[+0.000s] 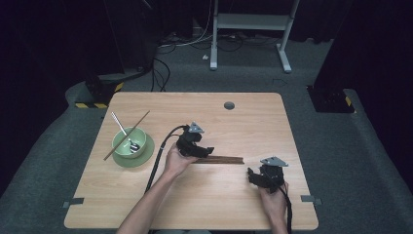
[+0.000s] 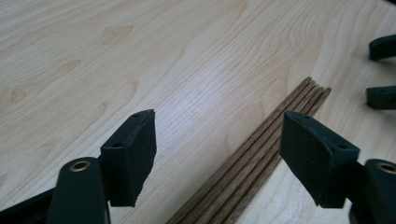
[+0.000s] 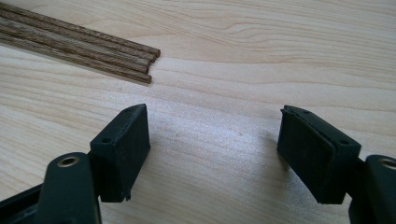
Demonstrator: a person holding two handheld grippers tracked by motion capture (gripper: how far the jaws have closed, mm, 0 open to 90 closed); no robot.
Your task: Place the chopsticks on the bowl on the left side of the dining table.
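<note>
left gripper (image 2: 217,156) over chopsticks (image 2: 261,154) at table (image 1: 243,117) centre, jaws spread, nothing gripped. right gripper (image 3: 212,156) nearby, jaws spread, empty. bowl (image 1: 129,142) holds spoon, one chopstick. remaining sticks likely pending transfer.

We saw two black handheld tools, the left gripper (image 1: 208,150) and the right gripper (image 1: 252,174), each topped behind its fingers with a grey three-cornered plate. A thick black cable (image 1: 159,155) trailed back from the left one, well behind the fingers. Our forearms were bare, with no sleeves. Up close, each of the fingers (image 2: 130,156) was a blocky matte black pad with small screw holes along its edge, and a brass-ringed hole sat just behind each pad.
</note>
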